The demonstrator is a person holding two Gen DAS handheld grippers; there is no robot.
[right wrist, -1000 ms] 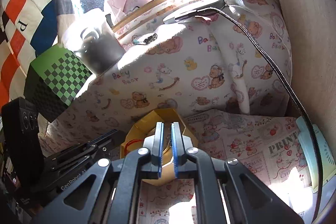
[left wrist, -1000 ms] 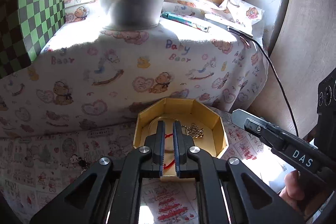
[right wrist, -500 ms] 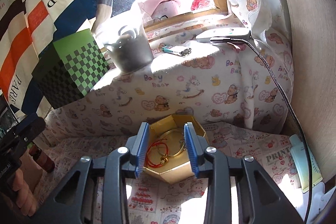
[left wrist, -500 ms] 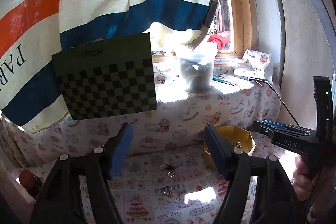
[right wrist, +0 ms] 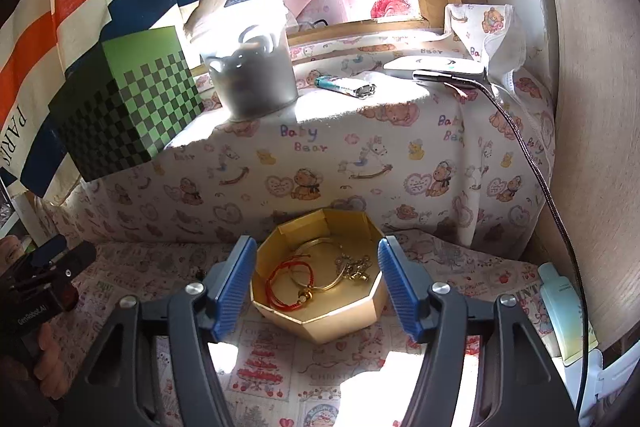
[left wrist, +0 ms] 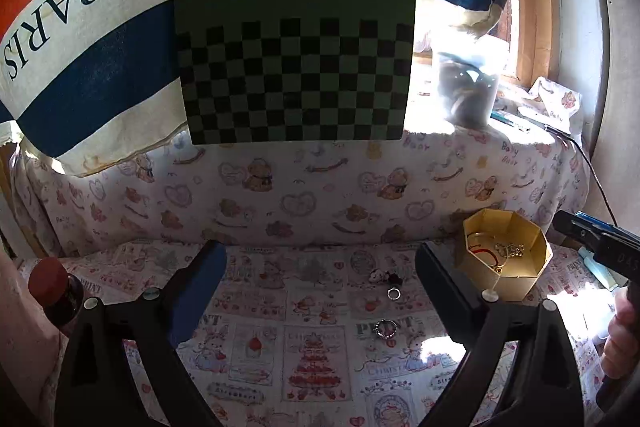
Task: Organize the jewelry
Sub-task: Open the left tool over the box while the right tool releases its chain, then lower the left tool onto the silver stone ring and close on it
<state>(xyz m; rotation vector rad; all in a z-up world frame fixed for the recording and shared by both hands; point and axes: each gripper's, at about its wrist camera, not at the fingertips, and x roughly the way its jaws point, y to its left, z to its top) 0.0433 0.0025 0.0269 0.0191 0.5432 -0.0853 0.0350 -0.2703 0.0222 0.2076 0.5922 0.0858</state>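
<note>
A gold octagonal box (right wrist: 320,319) stands on the printed cloth and holds a gold bangle (right wrist: 320,267), a red cord bracelet (right wrist: 286,279) and a gold chain (right wrist: 354,267). My right gripper (right wrist: 317,285) is open, its blue pads either side of the box. In the left wrist view the box (left wrist: 505,269) is at the right. Loose on the cloth there lie a small silver ring (left wrist: 394,293), a beaded ring (left wrist: 385,329) and a small dark and white piece (left wrist: 385,277). My left gripper (left wrist: 320,267) is wide open and empty, above the cloth.
A green checkered box (right wrist: 132,103), a grey tub (right wrist: 254,79), a lighter (right wrist: 346,86) and a phone with a cable (right wrist: 436,69) sit on the raised ledge behind. A dark bottle with a red cap (left wrist: 56,291) stands at the left. A pale green bottle (right wrist: 562,311) lies at the right.
Both grippers have pulled back from the gold box and opened wide. The left one swung left and now faces the loose rings on the cloth.
</note>
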